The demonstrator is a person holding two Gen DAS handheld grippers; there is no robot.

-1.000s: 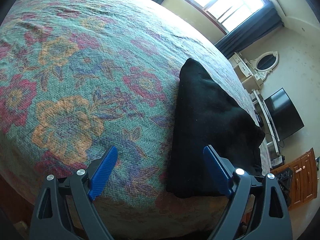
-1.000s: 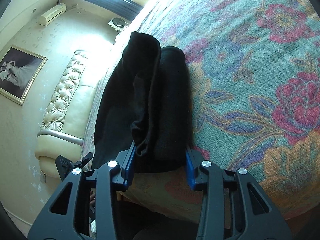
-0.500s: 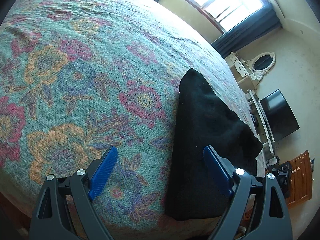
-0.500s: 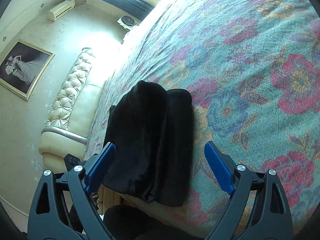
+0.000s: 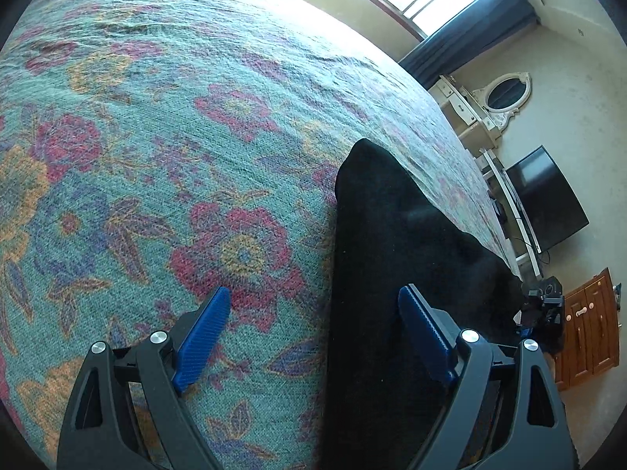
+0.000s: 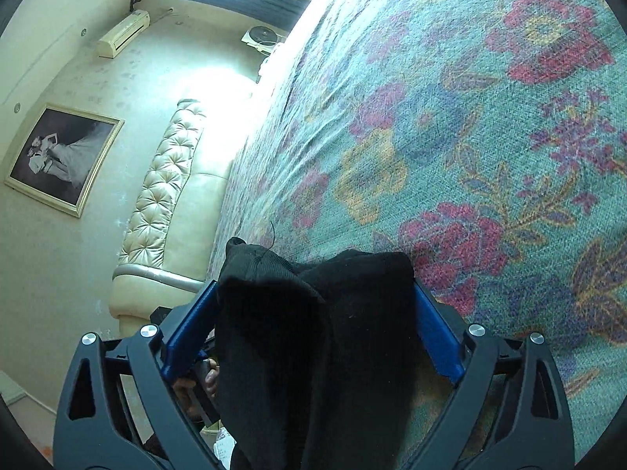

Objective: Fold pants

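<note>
- Our left gripper [image 5: 313, 305] hangs wide open over the floral bedspread [image 5: 156, 156].
- Our right gripper [image 6: 313, 293] brackets the black pants [image 6: 313, 333]; whether it clamps them, we cannot tell.

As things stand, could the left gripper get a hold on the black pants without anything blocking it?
Probably yes. The left gripper is open above the bedspread, with one blue finger already over the black pants. Nothing lies between them. The right gripper straddles another part of the bundle.
</note>
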